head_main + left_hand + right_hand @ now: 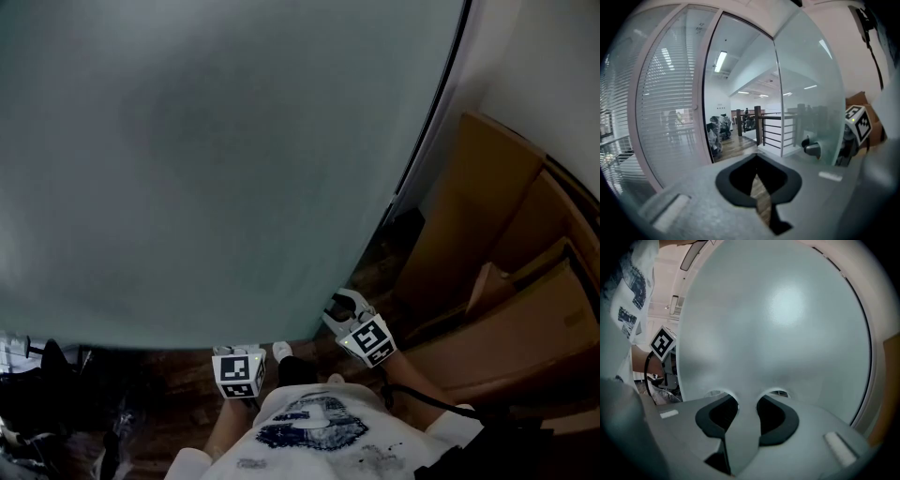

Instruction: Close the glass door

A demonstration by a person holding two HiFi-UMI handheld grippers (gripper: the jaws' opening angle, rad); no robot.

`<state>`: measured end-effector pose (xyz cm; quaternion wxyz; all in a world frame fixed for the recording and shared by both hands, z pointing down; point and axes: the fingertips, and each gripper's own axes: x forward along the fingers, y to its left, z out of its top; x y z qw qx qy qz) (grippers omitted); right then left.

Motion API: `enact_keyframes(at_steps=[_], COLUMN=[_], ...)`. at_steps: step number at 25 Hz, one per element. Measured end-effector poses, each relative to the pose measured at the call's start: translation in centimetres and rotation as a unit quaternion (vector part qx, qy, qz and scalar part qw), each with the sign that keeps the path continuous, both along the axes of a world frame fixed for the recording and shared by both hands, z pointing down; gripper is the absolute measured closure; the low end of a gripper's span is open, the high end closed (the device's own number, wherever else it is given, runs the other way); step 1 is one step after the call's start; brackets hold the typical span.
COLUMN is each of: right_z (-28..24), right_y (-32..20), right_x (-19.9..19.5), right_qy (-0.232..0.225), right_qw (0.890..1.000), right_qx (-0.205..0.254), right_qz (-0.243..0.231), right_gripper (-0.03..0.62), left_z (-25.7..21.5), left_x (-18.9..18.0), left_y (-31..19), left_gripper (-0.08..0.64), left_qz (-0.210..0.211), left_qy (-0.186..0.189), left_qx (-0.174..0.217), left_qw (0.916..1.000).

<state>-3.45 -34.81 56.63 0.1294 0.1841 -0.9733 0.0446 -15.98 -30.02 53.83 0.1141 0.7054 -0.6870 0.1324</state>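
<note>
**Item 1: glass door** point(206, 169). Fills the left and centre of the head view, with a dark line down its right border ending near the floor. Stands open. Seen in the left gripper view: a gap between the pale door frame point(700, 93) and the pane's edge, with office and railing beyond. Frosted, grey-green, smooth and unmarked. Carries 1 small dark-and-silver knob point(812, 149) low on the pane.

**Item 2: right gripper** point(743, 401). Sits low at the door's free side. Clamps from both sides on a pale upright strip of the door; edge or pull, not decidable. Probably held there for firm purchase to swing the pane shut.

**Item 3: left gripper** point(757, 157). Jaws together, nothing between them. Points at the doorway, apart from the glass. Likely kept idle, 1 gripper judged enough for the swing.

**Item 4: cardboard boxes** point(506, 281). Stacked right of the door by the wall, near the gripping hand but not touching it.
</note>
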Motion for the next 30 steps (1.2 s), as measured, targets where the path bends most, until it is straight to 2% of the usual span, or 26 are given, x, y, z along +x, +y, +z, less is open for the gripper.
enact_keyframes(at_steps=[15, 30], right_z=[0.1, 0.4], right_y=[-2.9, -7.0], right_x=[-6.5, -12.7], right_qy=[0.009, 0.012], right_qw=[1.0, 0.999], right_qx=[-0.002, -0.003], right_qz=[0.014, 0.035], right_gripper=[0.463, 0.463], left_z=[-1.3, -0.4], left_x=[-5.9, -10.8], left_y=[-2.9, -5.9], left_gripper=[0.557, 0.557], left_qz=[-0.001, 0.014], left_qy=[-0.004, 0.003], left_qx=[0.007, 0.008], left_qw=[1.0, 0.9999])
